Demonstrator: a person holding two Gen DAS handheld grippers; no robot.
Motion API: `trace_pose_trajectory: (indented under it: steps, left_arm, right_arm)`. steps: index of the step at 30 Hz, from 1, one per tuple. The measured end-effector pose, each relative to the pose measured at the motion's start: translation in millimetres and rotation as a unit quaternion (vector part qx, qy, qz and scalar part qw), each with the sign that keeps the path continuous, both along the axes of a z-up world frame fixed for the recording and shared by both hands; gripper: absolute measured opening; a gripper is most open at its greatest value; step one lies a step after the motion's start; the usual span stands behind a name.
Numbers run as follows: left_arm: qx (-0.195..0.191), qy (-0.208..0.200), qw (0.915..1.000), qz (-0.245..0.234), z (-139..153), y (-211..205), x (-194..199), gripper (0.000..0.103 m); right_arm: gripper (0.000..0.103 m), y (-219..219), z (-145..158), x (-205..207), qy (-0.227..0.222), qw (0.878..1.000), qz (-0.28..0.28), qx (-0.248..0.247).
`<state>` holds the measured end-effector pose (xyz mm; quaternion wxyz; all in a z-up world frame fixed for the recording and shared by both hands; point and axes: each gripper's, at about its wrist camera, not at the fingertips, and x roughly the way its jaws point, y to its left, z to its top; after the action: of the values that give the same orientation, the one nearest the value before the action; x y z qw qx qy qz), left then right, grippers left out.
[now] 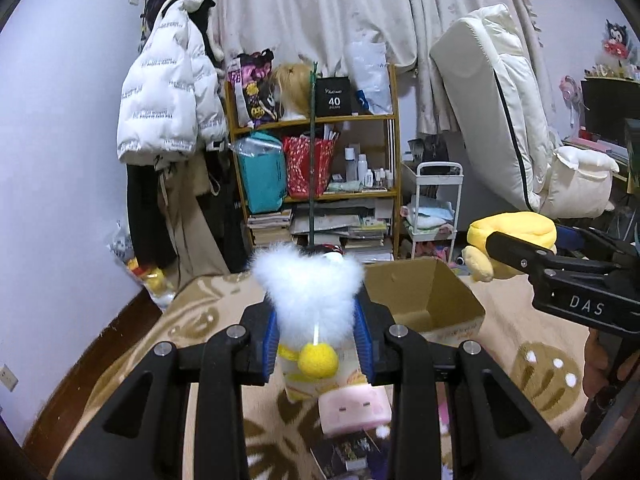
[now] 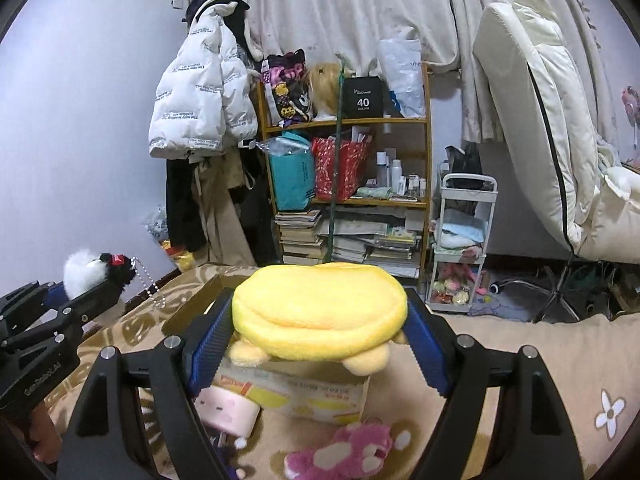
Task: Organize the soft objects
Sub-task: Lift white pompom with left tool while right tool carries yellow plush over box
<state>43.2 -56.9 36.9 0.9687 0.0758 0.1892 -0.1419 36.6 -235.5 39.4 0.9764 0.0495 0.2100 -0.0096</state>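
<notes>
While both tools are carrying toys above the cardboard box (image 1: 424, 300), the left tool (image 1: 318, 344) is pinching the white fluffy toy (image 1: 308, 284) tightly and the right tool (image 2: 316, 344) is gripping the yellow plush (image 2: 320, 312) wide-jawed; each should be hovering over the opening before releasing.

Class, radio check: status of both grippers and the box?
Left gripper shut on white fluffy toy. Right gripper clamps yellow plush. Cardboard box open, unobstructed.
</notes>
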Motion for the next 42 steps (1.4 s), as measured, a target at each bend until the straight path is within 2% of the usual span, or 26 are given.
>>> trace_pose_trajectory:
  steps: [12, 20, 28, 33, 42]
  left_arm:
    - [0.011, 0.0, 0.9999, 0.006, -5, -17, 41, 0.031]
    - [0.014, 0.023, 0.9996, 0.004, -24, -23, 64, 0.031]
    - [0.021, 0.053, 0.9984, 0.003, -44, -29, 81, 0.031]
    - [0.026, 0.08, 0.9964, 0.007, -58, -32, 91, 0.032]
    - [0.041, 0.097, 0.9944, 0.011, -66, -38, 96, 0.034]
  right_arm:
    - [0.085, -10, -12, 29, -0.001, 0.999, -0.034, -0.024]
    - [0.085, -8, -21, 49, 0.012, 0.999, -0.021, -0.026]
    - [0.085, -3, -43, 67, 0.042, 0.999, -0.001, -0.024]
    - [0.085, -6, -56, 75, 0.064, 0.998, 0.006, -0.007]
    - [0.086, -12, -67, 78, 0.075, 0.997, 0.018, 0.029]
